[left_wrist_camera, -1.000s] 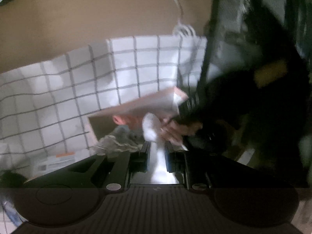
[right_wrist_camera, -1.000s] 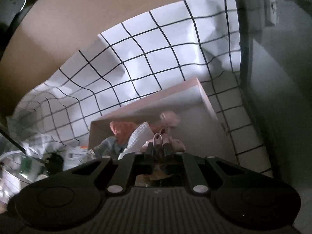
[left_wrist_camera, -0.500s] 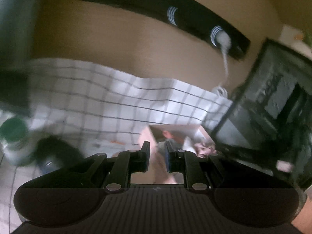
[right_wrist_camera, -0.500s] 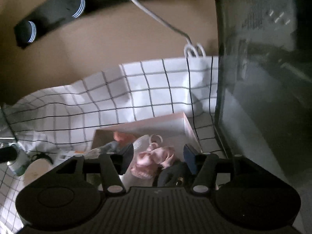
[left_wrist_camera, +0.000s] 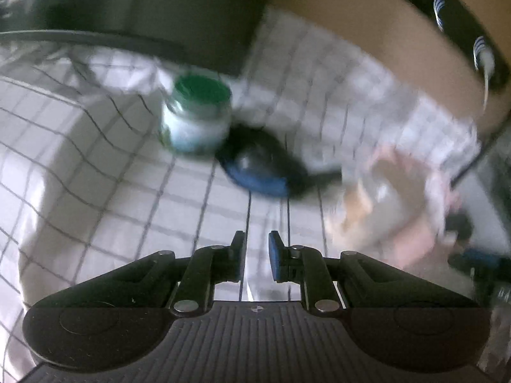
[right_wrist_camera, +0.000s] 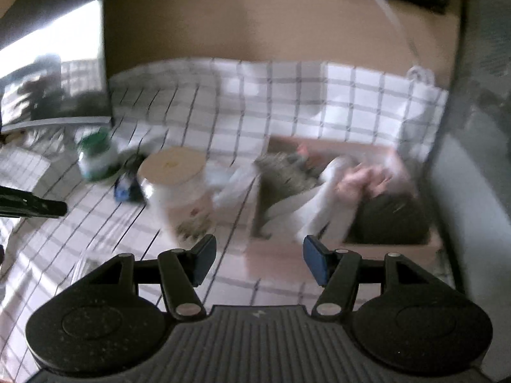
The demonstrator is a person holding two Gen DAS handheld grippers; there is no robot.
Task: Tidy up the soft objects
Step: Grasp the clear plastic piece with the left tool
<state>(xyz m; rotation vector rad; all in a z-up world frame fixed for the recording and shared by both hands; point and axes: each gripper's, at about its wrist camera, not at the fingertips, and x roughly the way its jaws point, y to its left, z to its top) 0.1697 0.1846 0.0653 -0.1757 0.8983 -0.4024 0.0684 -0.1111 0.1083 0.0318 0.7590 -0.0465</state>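
A pink box (right_wrist_camera: 428, 242) sits on the checked cloth at the right. It holds soft things: a pink plush toy (right_wrist_camera: 367, 182), a white cloth (right_wrist_camera: 322, 204), a grey piece (right_wrist_camera: 287, 172) and a dark piece (right_wrist_camera: 392, 217). My right gripper (right_wrist_camera: 258, 255) is open and empty, in front of the box. My left gripper (left_wrist_camera: 257, 249) has its jaws a narrow gap apart with nothing between them, above the cloth. The box shows blurred in the left wrist view (left_wrist_camera: 399, 191).
A green-lidded jar (left_wrist_camera: 198, 118), a black and blue object (left_wrist_camera: 262, 169) and a white lidded tub (right_wrist_camera: 175, 185) stand on the checked tablecloth (right_wrist_camera: 287, 95). A dark cabinet (right_wrist_camera: 479, 127) rises at the right. A monitor (right_wrist_camera: 51, 63) stands at the back left.
Both grippers pulled back from the box. The right gripper opened and left the pink plush toy in the box. The left gripper let go of the white cloth and swung left.
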